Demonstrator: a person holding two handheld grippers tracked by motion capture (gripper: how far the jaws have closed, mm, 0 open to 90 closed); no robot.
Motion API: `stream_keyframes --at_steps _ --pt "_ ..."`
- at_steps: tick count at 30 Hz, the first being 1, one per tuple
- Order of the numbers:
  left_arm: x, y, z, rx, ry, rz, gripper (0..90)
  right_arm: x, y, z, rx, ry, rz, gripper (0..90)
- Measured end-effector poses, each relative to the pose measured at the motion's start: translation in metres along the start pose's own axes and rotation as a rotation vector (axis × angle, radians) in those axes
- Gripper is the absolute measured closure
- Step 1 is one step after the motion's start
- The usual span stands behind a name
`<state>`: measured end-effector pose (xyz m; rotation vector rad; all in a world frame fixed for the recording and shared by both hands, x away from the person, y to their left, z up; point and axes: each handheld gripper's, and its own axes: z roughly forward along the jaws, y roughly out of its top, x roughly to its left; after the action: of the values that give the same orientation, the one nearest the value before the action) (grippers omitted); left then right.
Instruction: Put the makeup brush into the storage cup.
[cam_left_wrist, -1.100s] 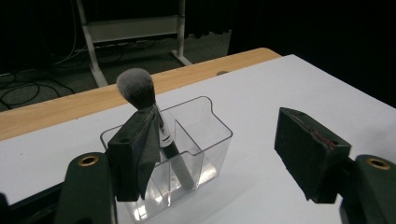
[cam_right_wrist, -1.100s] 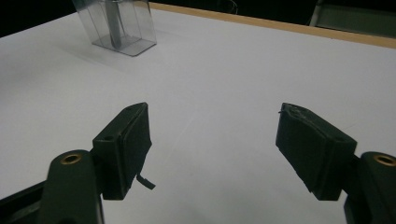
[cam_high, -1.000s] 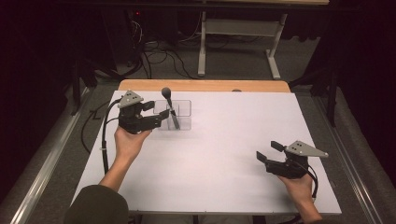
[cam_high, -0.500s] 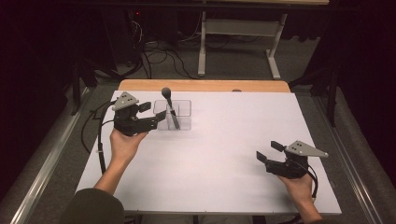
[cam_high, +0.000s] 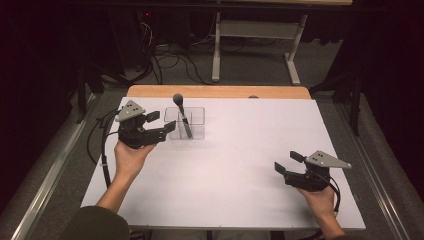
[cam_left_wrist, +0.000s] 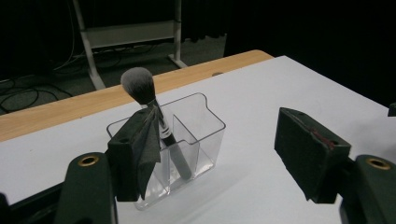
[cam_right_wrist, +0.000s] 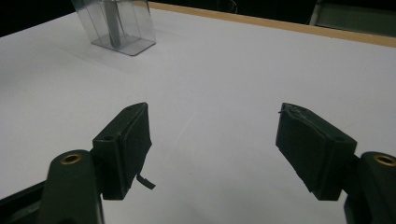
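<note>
Your left hand-held gripper (cam_high: 161, 121) was spread wide, upper left, just beside the clear plastic box (cam_high: 192, 123) on the white counter (cam_high: 240, 165). A soft-tipped brush (cam_left_wrist: 154, 119) leaned inside; it looked light, so pinch its hard handle. Your right hand-held gripper (cam_high: 288, 162), lower right, was spread, holding nothing.

A white table (cam_high: 240, 165) with a wooden far edge; beyond it, a metal stand (cam_high: 252, 35) and floor cables (cam_high: 170, 60).

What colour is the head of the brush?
Grey, paler at the tip; the left gripper view shows it best.
</note>
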<state>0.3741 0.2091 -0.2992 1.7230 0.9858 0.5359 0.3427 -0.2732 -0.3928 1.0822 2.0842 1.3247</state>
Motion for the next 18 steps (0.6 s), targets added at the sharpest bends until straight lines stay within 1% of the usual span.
stream_keyframes --at_steps 5,8,15,18 --pt "-0.001 -0.001 -0.005 -0.004 -0.004 0.002 31.5 0.001 0.0 0.0 0.002 -0.001 0.005 27.9" --pt "-0.001 -0.001 -0.008 -0.019 -0.006 -0.006 31.5 0.0 0.0 0.0 0.001 -0.001 0.002 28.0" --pt "0.0 -0.003 -0.013 -0.024 -0.005 -0.007 31.5 0.0 0.0 0.0 0.002 0.0 0.004 28.0" --pt "0.0 -0.005 -0.015 -0.031 -0.005 -0.014 31.5 0.0 0.0 0.0 0.001 0.0 0.002 28.0"
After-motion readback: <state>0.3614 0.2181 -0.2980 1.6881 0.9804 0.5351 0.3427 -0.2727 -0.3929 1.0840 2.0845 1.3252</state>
